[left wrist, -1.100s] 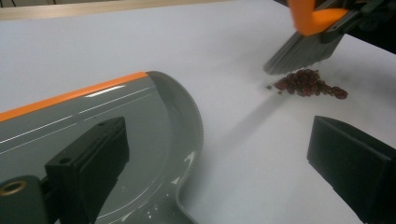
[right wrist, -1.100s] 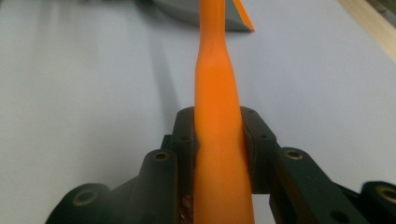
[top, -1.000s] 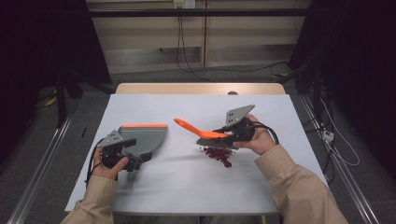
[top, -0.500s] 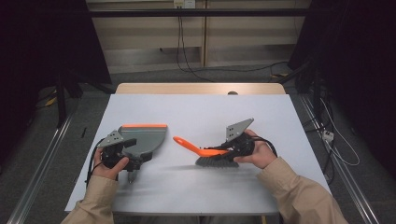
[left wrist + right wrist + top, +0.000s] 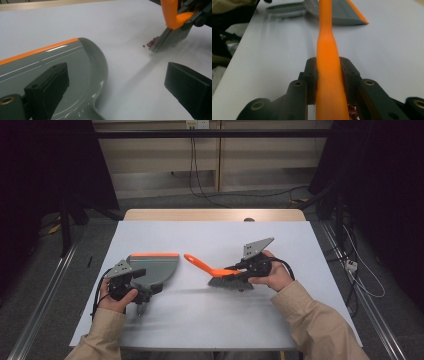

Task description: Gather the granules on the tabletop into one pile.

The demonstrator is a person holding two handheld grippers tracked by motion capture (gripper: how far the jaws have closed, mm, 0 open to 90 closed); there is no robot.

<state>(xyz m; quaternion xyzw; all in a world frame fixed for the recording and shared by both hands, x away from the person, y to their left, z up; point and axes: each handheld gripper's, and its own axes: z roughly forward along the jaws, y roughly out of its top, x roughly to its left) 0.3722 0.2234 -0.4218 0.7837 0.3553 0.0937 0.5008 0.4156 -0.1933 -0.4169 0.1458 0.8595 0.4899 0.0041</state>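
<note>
Right gripper (image 5: 328, 75) clamped on the orange brush handle (image 5: 327, 57), centre-right of the high view; grey bristles (image 5: 172, 37) down on the white table (image 5: 210, 315) with small dark red bits (image 5: 150, 44) at their edge. Left gripper (image 5: 120, 87) jaws spread wide (gripping nothing), one jaw over the grey dustpan (image 5: 155, 268), lower left of the high view. Pan interior looks bare.

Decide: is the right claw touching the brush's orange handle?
Touching. The right gripper view shows the right claw shut on the brush handle, both jaws pressed against its sides.
</note>
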